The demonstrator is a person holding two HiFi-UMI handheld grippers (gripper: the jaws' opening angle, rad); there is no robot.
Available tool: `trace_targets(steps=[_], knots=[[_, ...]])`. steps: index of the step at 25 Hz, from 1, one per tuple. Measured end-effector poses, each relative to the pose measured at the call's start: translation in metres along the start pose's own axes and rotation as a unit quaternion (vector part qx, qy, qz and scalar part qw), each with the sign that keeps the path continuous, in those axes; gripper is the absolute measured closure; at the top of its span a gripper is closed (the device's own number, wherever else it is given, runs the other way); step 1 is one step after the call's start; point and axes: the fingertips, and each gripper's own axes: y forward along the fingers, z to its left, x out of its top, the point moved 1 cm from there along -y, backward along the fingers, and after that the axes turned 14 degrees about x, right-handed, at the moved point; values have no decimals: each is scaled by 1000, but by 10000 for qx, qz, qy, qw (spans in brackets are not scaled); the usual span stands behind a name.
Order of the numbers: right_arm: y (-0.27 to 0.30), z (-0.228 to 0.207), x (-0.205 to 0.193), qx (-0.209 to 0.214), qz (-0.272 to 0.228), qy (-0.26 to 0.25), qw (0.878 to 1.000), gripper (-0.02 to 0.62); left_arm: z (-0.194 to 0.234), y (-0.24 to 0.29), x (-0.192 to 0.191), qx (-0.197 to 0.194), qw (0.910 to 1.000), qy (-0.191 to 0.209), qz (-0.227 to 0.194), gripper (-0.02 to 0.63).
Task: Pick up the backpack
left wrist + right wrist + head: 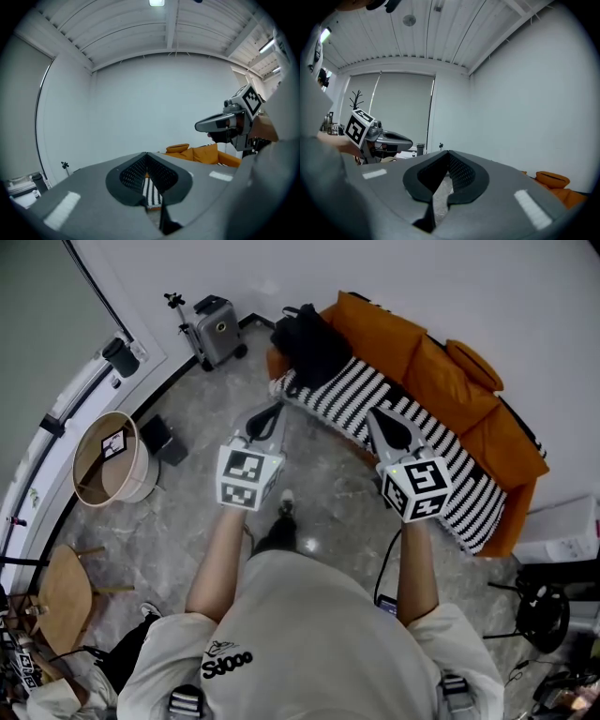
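At the left end of the orange sofa (pixel 441 362), the black backpack (pixel 309 345) sits slumped, beside the black-and-white striped blanket (pixel 450 465) that covers the seat. The person stands on the floor (pixel 187 521) facing it, both arms held forward.

The left tool (pixel 272 413) is fully closed with nothing between its jaws. The right tool (pixel 377 420) is likewise closed and empty. Both point roughly level, toward the wall above the sofa, and are well apart from the backpack.

The step in hand appears to be the approach. To do it well:
- Open the jaws before closing in.
- Tilt the chosen tool downward until the backpack shows between its jaws.
- Aim for a top handle or strap, since the soft body would likely slip from a pinch. No handle can be made out from here.
- Keep the other tool free to steady the sagging underside.
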Motion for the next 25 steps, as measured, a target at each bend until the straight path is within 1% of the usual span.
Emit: trace_targets(steps=[4, 8, 11, 16, 25], knots=[[17, -16, -4, -5, 26, 36, 10000, 592, 5, 23, -9, -27, 9999, 137, 66, 606], [47, -40, -7, -33, 105, 67, 9999, 592, 22, 60, -21, 45, 9993, 301, 217, 598], [69, -58, -6, -49, 151, 68, 9999, 592, 33, 87, -25, -13, 9994, 267, 239, 598], [111, -93, -2, -69, 228, 82, 9997, 592, 59, 140, -25, 68, 9988, 357, 320, 598], [179, -151, 20, -172, 291, 94, 9994, 592, 96, 227, -19, -179, 9987, 222, 418, 597]])
